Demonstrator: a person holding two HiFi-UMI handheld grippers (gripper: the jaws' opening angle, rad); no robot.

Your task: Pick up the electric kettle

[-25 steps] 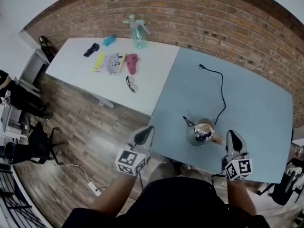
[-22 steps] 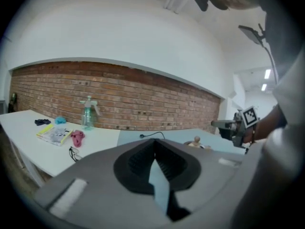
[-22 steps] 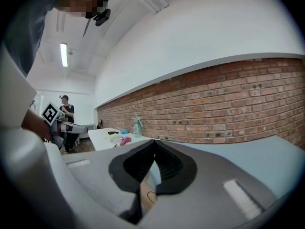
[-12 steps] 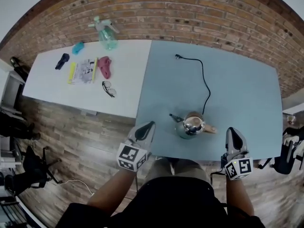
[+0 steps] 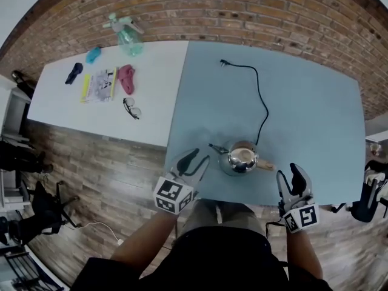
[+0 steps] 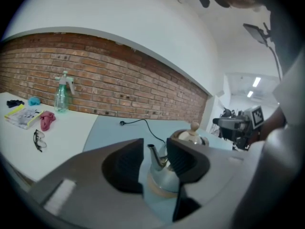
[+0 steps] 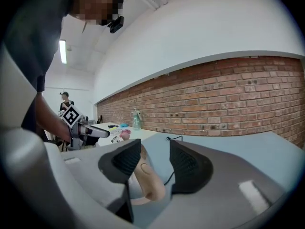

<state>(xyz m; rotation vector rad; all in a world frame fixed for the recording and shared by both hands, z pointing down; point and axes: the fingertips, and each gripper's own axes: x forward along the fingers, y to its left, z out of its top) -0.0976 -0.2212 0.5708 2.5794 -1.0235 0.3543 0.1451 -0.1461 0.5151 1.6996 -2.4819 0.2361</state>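
Observation:
A chrome electric kettle (image 5: 240,158) stands near the front edge of the blue-grey table (image 5: 303,114), its spout to the left and its wooden handle (image 5: 267,165) to the right. Its black cord (image 5: 262,105) runs back to a loose plug. My left gripper (image 5: 195,160) is just left of the spout with its jaws opening and nothing gripped; in the left gripper view the kettle (image 6: 159,178) shows through the gap of the left gripper (image 6: 155,162). My right gripper (image 5: 290,176) is close to the handle's end, jaws opening, not touching. In the right gripper view the handle (image 7: 147,179) lies ahead of the right gripper (image 7: 155,162).
A white table (image 5: 154,90) adjoins on the left, carrying a spray bottle (image 5: 126,36), glasses (image 5: 131,109), a pink cloth (image 5: 126,77), a booklet (image 5: 97,85) and small items. A brick wall (image 5: 242,11) runs behind both tables. Wooden floor lies at the left.
Both grippers' jaws, shut in the earlier frames, now stand apart. The left gripper has moved right and forward toward the kettle's spout; the right gripper has edged toward the handle.

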